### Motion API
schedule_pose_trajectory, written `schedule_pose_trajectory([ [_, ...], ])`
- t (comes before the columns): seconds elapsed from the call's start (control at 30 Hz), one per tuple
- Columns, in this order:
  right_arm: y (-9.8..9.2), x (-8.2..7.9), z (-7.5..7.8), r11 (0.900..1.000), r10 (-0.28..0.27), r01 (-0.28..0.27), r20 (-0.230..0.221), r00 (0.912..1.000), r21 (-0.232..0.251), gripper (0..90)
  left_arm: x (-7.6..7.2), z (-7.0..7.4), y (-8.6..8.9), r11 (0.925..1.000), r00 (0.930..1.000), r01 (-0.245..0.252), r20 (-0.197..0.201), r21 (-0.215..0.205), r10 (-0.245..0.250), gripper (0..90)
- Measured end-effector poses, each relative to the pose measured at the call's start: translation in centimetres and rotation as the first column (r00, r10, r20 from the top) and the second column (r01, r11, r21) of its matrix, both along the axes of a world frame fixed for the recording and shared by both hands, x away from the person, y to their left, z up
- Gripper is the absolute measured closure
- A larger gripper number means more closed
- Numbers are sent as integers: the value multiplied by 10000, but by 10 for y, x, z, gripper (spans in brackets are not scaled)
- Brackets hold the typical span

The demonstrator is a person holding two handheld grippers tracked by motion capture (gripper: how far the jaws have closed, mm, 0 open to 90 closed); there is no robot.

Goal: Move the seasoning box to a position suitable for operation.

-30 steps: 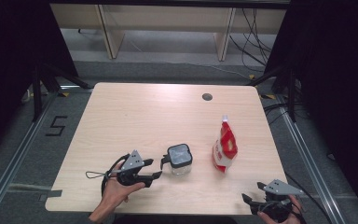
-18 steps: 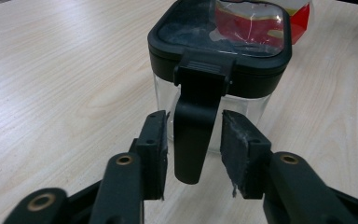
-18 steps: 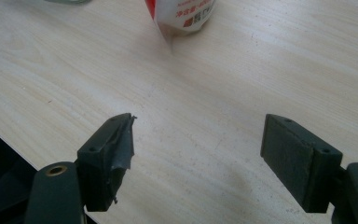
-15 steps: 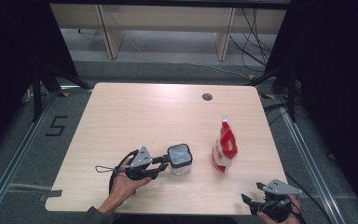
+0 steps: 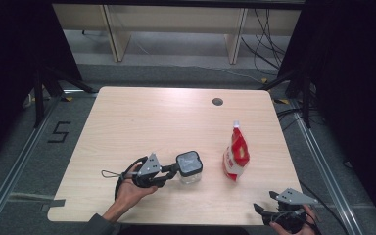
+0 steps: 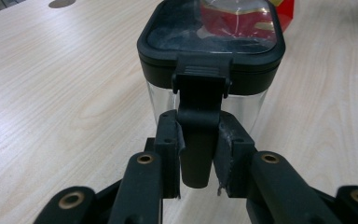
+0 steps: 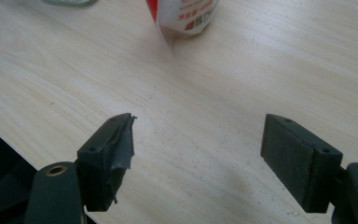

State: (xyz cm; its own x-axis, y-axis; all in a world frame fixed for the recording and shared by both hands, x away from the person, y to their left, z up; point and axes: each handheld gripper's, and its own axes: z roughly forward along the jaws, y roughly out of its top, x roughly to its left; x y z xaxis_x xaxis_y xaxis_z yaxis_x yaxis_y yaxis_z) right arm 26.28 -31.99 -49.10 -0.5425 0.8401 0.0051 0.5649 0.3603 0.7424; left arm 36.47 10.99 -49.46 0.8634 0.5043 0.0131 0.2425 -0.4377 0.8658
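A clear square container (image 5: 189,166) with a black lid stands near the table's front middle. In the left gripper view the container (image 6: 212,42) is right in front of me, its black latch tab (image 6: 198,116) hanging down the near side. My left gripper (image 5: 174,169) (image 6: 198,140) has just been closing, and its pads now press that tab from both sides. A red and white pouch (image 5: 236,155) (image 7: 186,11) stands to the container's right. My right gripper (image 5: 263,203) (image 7: 198,154) rests open at the front right, holding nothing.
The wooden table (image 5: 142,117) has a round cable hole (image 5: 218,102) at the back right. Its front edge lies just below both hands. Shelving legs and cables stand on the floor beyond the far edge.
My left gripper has slid right up to the container and its jaws have narrowed onto the latch tab. The right gripper has stayed put.
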Motion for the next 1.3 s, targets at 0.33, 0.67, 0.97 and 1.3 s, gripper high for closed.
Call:
schedule_pose_trajectory([
  [0.33, 2, -1, 0, 9998, -70, 73, -146, 9999, 162, 265, -7, -1, 5, 9954, 9954, 955, -41, -67, -955, 722],
  [0.67, 5, -1, 1, 9992, 320, -321, 38, 9995, 222, 286, -20, 0, 5, 9830, 9830, 1836, 83, -60, -1836, 723],
  [0.97, 7, -1, 1, 9978, 584, -589, 154, 9982, 309, 287, -20, -2, 5, 9723, 9723, 2336, 97, -46, -2335, 722],
  [1.3, 6, -1, 1, 9980, 595, -597, 101, 9982, 195, 285, -16, -3, 6, 9766, 9769, 2135, -63, -256, -2137, 716],
])
